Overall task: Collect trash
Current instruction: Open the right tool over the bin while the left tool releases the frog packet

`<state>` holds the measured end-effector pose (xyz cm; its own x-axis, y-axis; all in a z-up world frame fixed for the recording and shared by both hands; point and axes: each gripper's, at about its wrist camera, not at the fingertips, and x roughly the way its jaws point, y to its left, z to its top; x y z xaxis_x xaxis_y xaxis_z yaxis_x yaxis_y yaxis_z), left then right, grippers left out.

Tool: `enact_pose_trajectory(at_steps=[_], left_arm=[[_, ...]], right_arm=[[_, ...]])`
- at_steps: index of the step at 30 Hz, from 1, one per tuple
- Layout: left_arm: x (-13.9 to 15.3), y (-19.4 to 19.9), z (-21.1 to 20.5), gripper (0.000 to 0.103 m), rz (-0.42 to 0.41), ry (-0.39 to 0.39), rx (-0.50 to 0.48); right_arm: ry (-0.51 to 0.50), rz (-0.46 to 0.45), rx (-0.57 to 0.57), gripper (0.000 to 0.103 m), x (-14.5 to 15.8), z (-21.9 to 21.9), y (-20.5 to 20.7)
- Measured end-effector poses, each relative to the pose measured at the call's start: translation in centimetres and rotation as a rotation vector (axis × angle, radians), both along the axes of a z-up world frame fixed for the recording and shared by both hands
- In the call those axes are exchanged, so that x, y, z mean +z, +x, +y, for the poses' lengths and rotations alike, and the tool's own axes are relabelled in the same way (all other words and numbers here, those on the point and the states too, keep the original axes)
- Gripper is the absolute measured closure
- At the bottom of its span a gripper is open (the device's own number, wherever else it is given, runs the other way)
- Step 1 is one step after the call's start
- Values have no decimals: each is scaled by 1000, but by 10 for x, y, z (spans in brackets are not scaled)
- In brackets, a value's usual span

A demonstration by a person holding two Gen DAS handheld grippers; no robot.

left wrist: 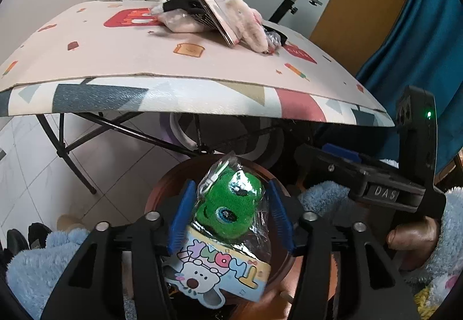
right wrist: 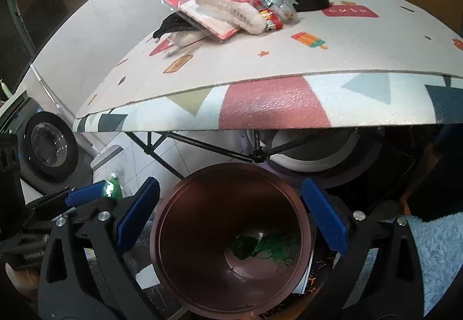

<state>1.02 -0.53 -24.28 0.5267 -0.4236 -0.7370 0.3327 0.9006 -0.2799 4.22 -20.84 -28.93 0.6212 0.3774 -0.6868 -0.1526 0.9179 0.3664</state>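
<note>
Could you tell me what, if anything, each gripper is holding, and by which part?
Nothing seems held: the green plush toy in its clear bag sits loose between the left gripper's open pads; the right gripper is empty.

1. The left gripper is showing black angular arms with triangular cut-outs and round silver screws at the joints.
2. Its fingers are wearing blue ribbed pads.
3. The right gripper is showing the same black frame, silver screws and blue pads.
4. From the left wrist view, its body is carrying white letters "DAS" and a glowing green light.
5. The person is wearing fluffy light-blue sleeves.
</note>
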Motion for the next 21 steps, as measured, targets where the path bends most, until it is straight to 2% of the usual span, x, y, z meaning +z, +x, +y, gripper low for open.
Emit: enact_pose_trajectory(at_steps=[2,6,14,21], left_arm=[[-1,1,0,35,4,8,3],[-2,2,5,27,10,-1,29],[-2,6,23,15,22,-59,108],[2,4,24,6,-3,-47,124]], right_arm=[[8,3,-14,6,0,-3,0],[14,14,-37,6,-2,-9,1],[9,15,-49,6,-2,-11,2],[-11,-17,-72,6,2,-13,0]])
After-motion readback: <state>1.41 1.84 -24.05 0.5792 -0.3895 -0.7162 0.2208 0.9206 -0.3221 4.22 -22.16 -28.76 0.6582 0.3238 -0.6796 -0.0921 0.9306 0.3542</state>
